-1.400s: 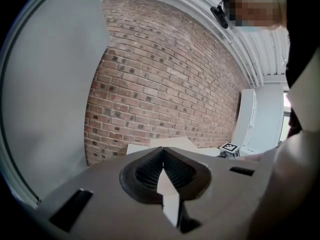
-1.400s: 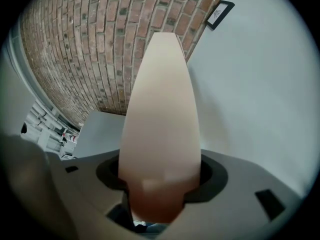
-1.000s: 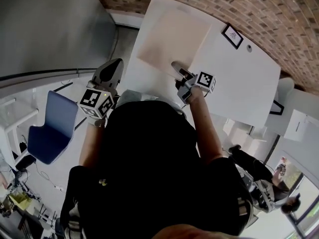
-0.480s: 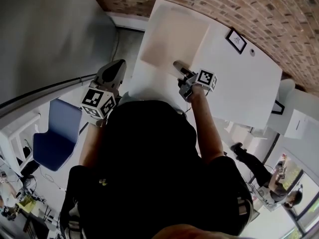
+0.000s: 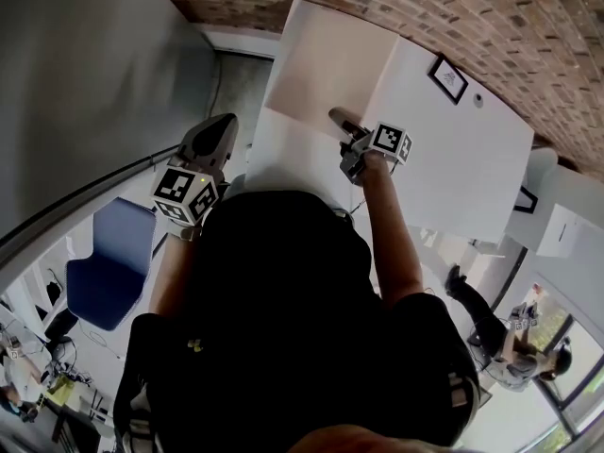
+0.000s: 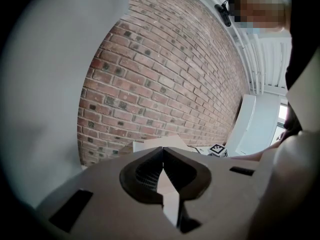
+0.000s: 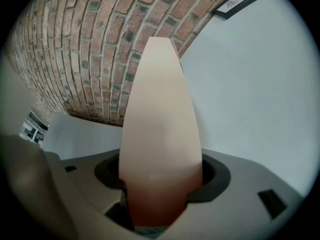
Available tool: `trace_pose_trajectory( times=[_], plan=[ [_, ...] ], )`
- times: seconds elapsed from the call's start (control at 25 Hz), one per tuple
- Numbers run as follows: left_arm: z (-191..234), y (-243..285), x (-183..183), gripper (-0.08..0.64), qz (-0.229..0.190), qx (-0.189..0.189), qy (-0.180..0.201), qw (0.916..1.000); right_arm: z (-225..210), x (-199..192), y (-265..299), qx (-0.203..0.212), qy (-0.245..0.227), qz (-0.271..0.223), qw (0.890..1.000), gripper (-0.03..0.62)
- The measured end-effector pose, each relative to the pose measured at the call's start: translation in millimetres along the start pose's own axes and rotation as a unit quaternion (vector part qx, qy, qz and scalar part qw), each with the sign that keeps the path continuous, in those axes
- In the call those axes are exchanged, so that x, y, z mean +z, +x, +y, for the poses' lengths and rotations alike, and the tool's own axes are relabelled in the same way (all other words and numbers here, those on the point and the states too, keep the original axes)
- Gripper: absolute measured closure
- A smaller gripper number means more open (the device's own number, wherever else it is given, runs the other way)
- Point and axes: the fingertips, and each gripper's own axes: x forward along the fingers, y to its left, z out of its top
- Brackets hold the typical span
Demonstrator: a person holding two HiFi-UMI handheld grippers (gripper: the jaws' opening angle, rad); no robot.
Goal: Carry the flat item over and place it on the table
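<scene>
Only head view showing board point(image 5: 326, 64) flat on bench point(image 5: 453, 159), right gripper point(image 5: 337, 117) at near edge, jaws opening round it, left gripper point(image 5: 215, 138) closed, empty, beyond bench's left edge

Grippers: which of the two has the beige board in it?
The right gripper: the beige board sits between its opening jaws. The left gripper is shut and empty.

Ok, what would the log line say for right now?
right hand-held gripper: jaws opening, flat board between them | flat board: over white table | left hand-held gripper: shut, empty
</scene>
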Motion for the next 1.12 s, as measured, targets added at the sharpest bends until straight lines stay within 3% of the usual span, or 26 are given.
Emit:
trace_pose_trajectory(
  times=[0.36, 1.12],
  plan=[
    [6, 14, -4, 0.555, 0.013, -0.002, -0.010, 0.9999, -15, 28, 7, -0.024, -0.014, -0.020, 0.999, 0.255],
    [1, 25, -10, 0.555, 0.026, 0.001, -0.009, 0.9996, -57, 70, 5, -0.129, -0.067, -0.074, 0.987, 0.158]
  ],
)
